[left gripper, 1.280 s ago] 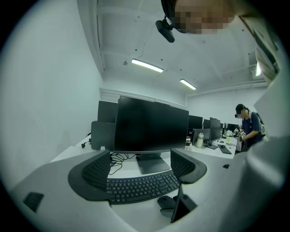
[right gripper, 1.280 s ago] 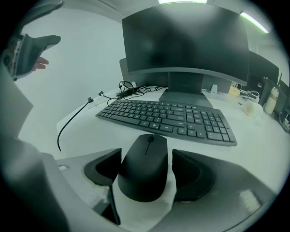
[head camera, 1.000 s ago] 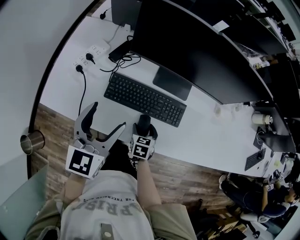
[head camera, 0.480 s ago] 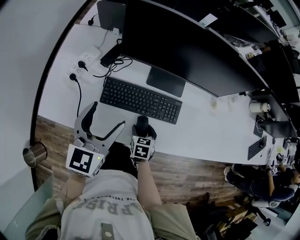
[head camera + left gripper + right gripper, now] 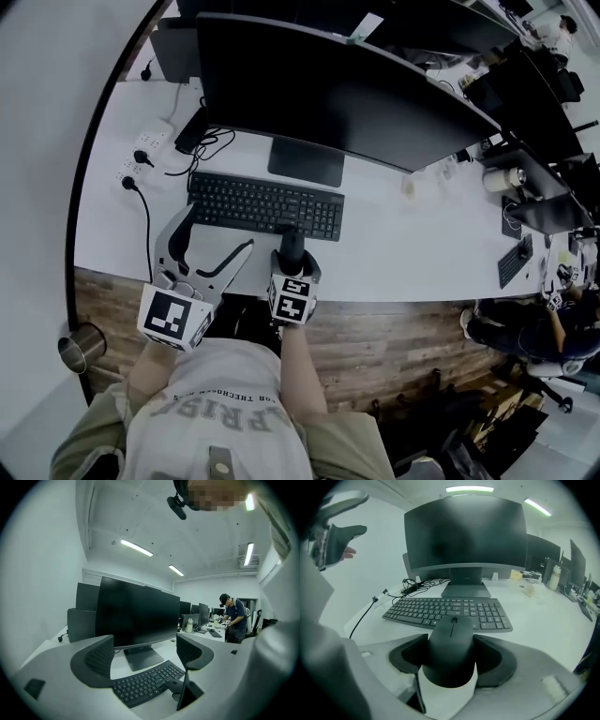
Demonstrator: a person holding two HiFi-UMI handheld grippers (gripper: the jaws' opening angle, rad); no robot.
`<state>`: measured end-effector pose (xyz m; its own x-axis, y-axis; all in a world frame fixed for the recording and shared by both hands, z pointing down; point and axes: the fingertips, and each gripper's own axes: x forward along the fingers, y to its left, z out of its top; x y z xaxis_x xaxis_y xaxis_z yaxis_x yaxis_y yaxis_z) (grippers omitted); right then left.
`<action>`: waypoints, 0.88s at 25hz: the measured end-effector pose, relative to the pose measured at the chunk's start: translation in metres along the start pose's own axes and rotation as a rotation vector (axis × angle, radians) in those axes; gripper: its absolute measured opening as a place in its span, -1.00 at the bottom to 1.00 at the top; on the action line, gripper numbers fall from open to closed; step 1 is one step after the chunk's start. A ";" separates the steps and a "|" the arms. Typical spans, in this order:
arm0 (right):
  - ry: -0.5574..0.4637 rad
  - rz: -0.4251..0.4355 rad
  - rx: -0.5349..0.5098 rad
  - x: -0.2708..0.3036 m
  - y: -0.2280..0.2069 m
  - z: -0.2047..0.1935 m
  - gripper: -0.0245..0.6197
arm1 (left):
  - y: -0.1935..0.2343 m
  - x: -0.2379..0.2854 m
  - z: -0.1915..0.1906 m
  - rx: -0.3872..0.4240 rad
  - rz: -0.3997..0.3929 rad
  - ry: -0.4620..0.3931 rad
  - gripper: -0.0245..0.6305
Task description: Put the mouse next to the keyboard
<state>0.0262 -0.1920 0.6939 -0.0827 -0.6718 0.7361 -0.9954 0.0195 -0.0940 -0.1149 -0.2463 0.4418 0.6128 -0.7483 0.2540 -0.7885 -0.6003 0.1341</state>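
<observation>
**Head view.** Right hand-held gripper (image 5: 291, 255): closed on the mouse (image 5: 290, 241), near the front edge of the tabletop (image 5: 412, 253), just short of the near side of the keyboard (image 5: 265, 204). Left hand-held gripper (image 5: 217, 234): wide and empty, over the front edge to the left.

**Left gripper view.** Jaws well apart with nothing between them; keyboard beyond.

**Right gripper view.** Pads sat on both flanks of the mouse. The jaws had just been closing, with the mouse between them. Keyboard lay straight ahead.

**Step, as judged.** Carrying; placing not yet done. The next move called for a shift right to bare tabletop beside the keyboard's right end, a lowering until the mouse sat flat, then release.
</observation>
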 end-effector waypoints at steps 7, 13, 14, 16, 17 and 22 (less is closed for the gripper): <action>-0.041 -0.066 0.051 -0.014 -0.053 0.016 0.03 | -0.031 0.022 0.017 0.033 -0.053 -0.016 0.30; -0.057 -0.087 0.048 -0.022 -0.112 0.029 0.02 | -0.061 0.041 0.021 0.031 -0.027 -0.020 0.30; -0.060 -0.085 0.047 -0.022 -0.121 0.031 0.03 | -0.067 0.044 0.021 0.031 -0.021 -0.020 0.30; -0.062 -0.075 0.049 -0.022 -0.139 0.035 0.02 | -0.078 0.050 0.019 0.024 0.000 -0.016 0.30; -0.061 -0.070 0.050 -0.021 -0.147 0.036 0.02 | -0.084 0.052 0.018 0.021 0.011 -0.011 0.30; -0.053 -0.055 0.033 -0.012 -0.186 0.044 0.03 | -0.106 0.067 0.016 0.014 0.057 -0.011 0.30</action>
<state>0.2141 -0.2196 0.6731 -0.0248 -0.7091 0.7046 -0.9961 -0.0420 -0.0773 0.0107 -0.2374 0.4293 0.5676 -0.7843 0.2503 -0.8213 -0.5605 0.1061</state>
